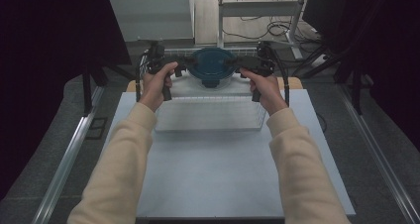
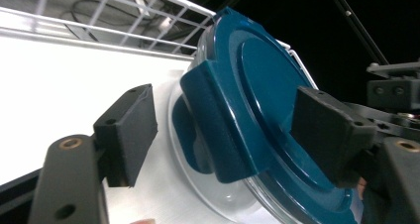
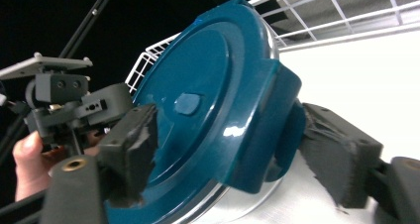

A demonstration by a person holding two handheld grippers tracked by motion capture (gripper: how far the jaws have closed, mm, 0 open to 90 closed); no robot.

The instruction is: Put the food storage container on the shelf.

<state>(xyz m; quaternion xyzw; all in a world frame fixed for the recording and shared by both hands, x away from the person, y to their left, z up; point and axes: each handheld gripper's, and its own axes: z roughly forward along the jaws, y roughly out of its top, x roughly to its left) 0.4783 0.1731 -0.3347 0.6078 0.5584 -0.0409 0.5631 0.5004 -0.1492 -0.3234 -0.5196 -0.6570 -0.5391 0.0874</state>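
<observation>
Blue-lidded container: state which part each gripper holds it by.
Both grippers straddle the blue-lidded container at opposite side latch tabs: the left gripper around one tab, the right gripper around the other. Actual pinching cannot be told; gaps show beside the fingers.

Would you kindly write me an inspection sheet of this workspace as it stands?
Surface: pale table, bare in front; white wire rack at its far end.
Job's things: round container with dark blue lid, clear base, held over the rack; lid tab sits between the left jaws.
Clutter: nothing seen.
Grippers: left gripper and right gripper flank the lid on opposite sides, jaws straddling its tabs; closure cannot be judged.
Cables: black cables trail from the grippers; loose wires on the floor beyond.
Surroundings: dark curtains, metal frame behind.
</observation>
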